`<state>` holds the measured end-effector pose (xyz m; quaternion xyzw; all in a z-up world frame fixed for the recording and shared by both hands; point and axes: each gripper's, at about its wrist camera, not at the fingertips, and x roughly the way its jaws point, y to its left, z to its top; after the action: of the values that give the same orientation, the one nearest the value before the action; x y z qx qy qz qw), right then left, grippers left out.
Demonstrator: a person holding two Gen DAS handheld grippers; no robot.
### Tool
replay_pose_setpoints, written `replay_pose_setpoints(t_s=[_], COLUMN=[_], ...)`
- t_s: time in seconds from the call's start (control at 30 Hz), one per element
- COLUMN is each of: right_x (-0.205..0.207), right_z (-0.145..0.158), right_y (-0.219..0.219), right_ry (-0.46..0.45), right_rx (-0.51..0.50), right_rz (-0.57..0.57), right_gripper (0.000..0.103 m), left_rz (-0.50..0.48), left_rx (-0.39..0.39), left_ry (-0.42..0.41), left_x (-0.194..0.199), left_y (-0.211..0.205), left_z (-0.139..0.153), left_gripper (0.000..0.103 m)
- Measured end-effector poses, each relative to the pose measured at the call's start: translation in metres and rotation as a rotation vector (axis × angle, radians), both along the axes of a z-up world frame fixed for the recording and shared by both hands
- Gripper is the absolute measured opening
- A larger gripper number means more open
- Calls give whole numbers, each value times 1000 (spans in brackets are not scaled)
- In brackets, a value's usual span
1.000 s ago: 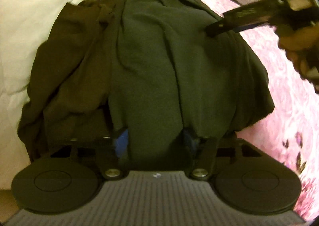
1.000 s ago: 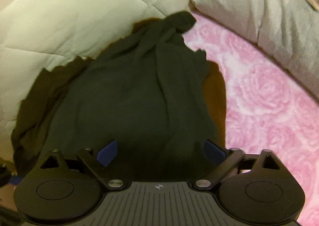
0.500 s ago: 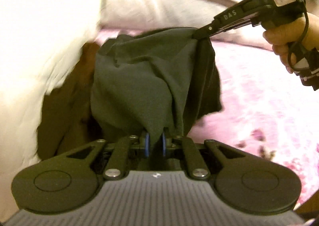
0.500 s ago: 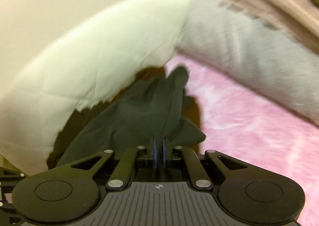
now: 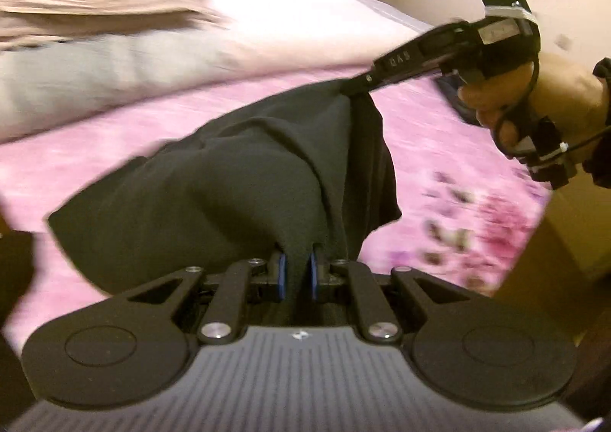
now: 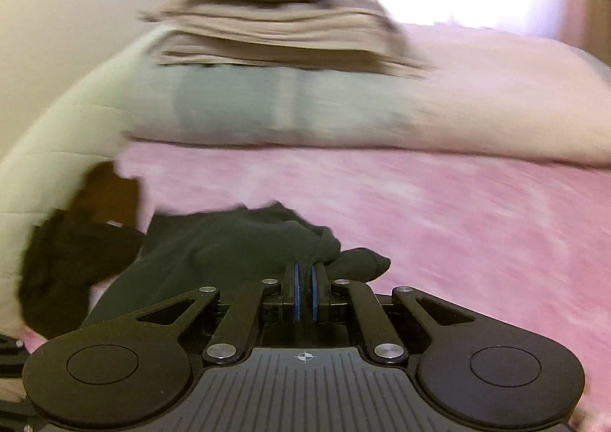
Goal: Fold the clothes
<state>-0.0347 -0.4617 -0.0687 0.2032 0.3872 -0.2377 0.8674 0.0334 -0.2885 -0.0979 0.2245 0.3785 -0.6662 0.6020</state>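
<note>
I have the dark green garment (image 5: 244, 180) pinched at two points and lifted off the pink floral bedspread (image 5: 477, 149). My left tool (image 5: 297, 273) is clamped on a fold of its near edge, the blue pads pressed into the cloth on both sides. My right tool (image 6: 304, 281) is likewise closed tight on a bunched bit of fabric; from the left wrist view I see it off to the upper right with the cloth hanging from its tip, the hand (image 5: 534, 92) wrapped around its handle. Both sets of jaws have just been closing onto the cloth.

The garment hangs slack between the two grips and droops toward the bedspread, still creased and gathered, so I judge this to be the pick-up and spread stage, with no fold made yet. Behind it sit a grey-green pillow (image 6: 244, 103) with a stack of folded beige linen (image 6: 278, 35) on top, and a darker brown cloth (image 6: 65, 268) lies bunched at the left by the white quilt (image 6: 49, 149).

Next I need to draw the two grips apart to pull the edge taut, then lay the garment flat on open bedspread, clear of the brown cloth.
</note>
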Motion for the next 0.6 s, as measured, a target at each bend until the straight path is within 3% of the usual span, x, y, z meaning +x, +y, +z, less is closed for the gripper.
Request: replay_pose_setpoints(t_s=[0.13, 0.3, 0.43, 0.6], right_x=[-80, -157, -205, -248], right_z=[0, 6, 20, 50], right_y=[-22, -28, -9, 43], right_ry=[44, 38, -5, -72], right_rx=[16, 33, 40, -36], right_rz=[-97, -173, -286, -388], right_gripper=[4, 4, 4, 4], left_rz=[-102, -235, -362, -490], left_rx=[30, 6, -43, -131], left_ry=[47, 36, 15, 34], left_x=[-62, -92, -99, -118], left_y=[-31, -36, -32, 2], left_z=[3, 21, 36, 65], left_gripper=[9, 9, 8, 8])
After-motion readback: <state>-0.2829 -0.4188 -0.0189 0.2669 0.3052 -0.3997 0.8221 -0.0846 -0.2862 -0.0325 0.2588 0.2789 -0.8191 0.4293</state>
